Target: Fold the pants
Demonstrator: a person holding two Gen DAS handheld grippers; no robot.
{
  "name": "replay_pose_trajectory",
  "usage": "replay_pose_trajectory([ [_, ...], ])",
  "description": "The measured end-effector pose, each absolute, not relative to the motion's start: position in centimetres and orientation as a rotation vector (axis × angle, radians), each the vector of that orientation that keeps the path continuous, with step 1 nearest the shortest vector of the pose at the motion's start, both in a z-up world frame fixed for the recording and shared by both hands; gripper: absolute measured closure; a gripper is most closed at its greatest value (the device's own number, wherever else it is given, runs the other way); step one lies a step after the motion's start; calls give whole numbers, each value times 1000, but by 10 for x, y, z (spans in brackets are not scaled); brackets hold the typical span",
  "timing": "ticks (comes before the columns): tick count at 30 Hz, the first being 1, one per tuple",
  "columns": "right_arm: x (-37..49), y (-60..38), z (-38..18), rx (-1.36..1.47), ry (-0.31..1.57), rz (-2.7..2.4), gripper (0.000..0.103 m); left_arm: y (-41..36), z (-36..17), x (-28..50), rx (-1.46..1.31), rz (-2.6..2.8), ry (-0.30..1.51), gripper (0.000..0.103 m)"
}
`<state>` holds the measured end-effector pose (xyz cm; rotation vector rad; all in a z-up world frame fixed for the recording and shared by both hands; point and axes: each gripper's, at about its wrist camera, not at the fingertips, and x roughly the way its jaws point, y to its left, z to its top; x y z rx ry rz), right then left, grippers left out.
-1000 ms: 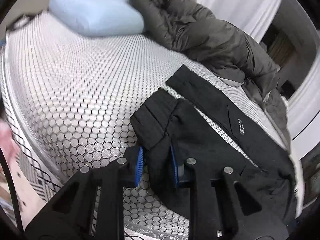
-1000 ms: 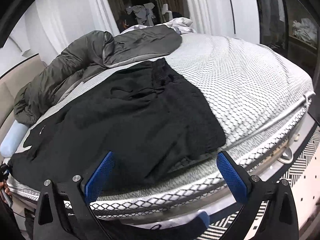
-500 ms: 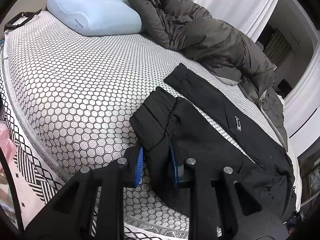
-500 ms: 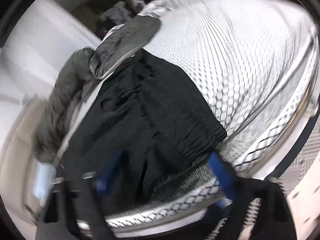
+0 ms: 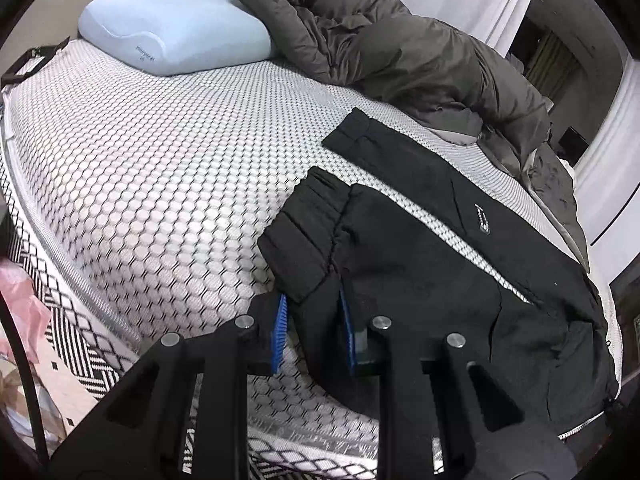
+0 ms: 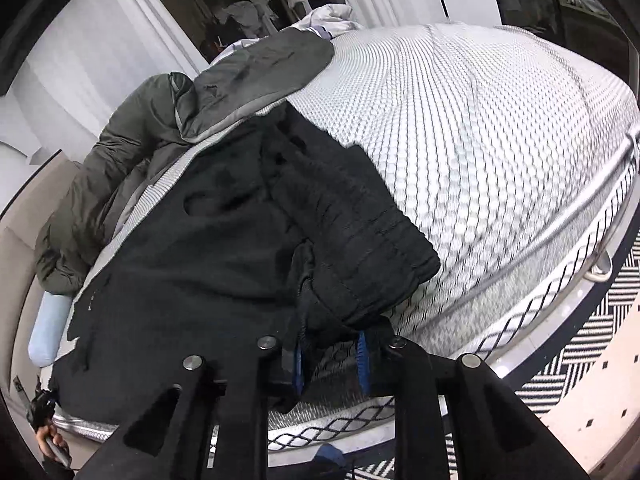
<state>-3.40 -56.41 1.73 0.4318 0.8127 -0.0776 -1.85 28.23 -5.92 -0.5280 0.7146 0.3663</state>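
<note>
Black pants (image 5: 420, 272) lie spread on a bed with a white hexagon-patterned cover (image 5: 160, 184). My left gripper (image 5: 314, 328) is shut on the near leg's ribbed cuff at the bed's near edge. The other leg (image 5: 384, 152) lies flat beyond it. In the right wrist view the pants (image 6: 208, 248) show from the waist end. My right gripper (image 6: 330, 356) is shut on the near corner of the elastic waistband (image 6: 360, 232) at the bed's edge.
A light blue pillow (image 5: 172, 36) lies at the bed's head. A dark grey puffy duvet (image 5: 400, 52) is heaped along the far side, also in the right wrist view (image 6: 128, 152). A black-and-white patterned rug (image 6: 592, 340) covers the floor beside the bed. White curtains hang behind.
My right gripper was wide open a second ago; it moved in to the waistband corner and closed on it. My left gripper has kept its hold on the cuff.
</note>
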Motion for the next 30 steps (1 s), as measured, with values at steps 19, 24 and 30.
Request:
replay_pose_trajectory([
  [19, -84, -534, 40, 259, 759, -280, 30, 281, -43, -75, -460, 400, 703, 25],
  [24, -107, -509, 61, 157, 666, -262, 14, 256, -23, -82, -380, 341, 690, 1],
  [30, -87, -435, 66, -5, 658, 1, 3, 191, 3, -60, -281, 191, 634, 1],
])
